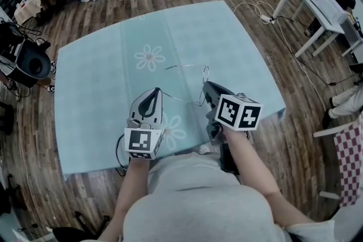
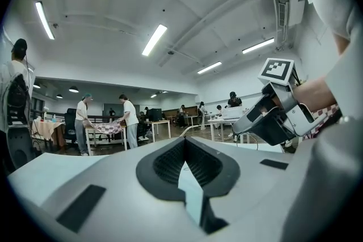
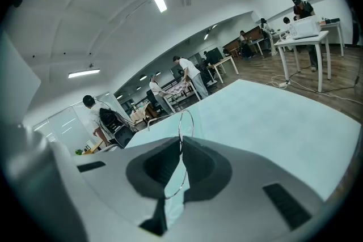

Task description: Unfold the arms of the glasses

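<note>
Glasses [image 1: 205, 75] of thin wire hung in the air just above the counter [image 1: 102, 76], stretched between the two tools. The right hand-held gripper [image 1: 207, 89] was closed on the frame front: in its own view one round rim [image 3: 185, 122] rose out of the seam between its pads, with more wire running down through them. The left hand-held gripper [image 1: 155, 93] had its jaws fully together. In the head view the lower arm [image 1: 181, 100] ran from the frame to its tip, so it appeared to pinch that arm near the free end, though the wire was too fine to confirm this from its own view.

Judged from this, the step in hand was swinging that arm out on its hinge. The right side should have served as the anchor and stayed put. The left should have travelled in a curve centred on the hinge, not pulled straight away. A straight tug would likely have bent the wire or dragged the rim out of the right pads. Gentle force was called for, with a stop as soon as the arm stood square to the front. Staying low over the cloth would have kept any slip harmless. A second wire [image 1: 184, 67] reached left from the top of the frame; whether that arm was already unfolded could not be told.
</note>
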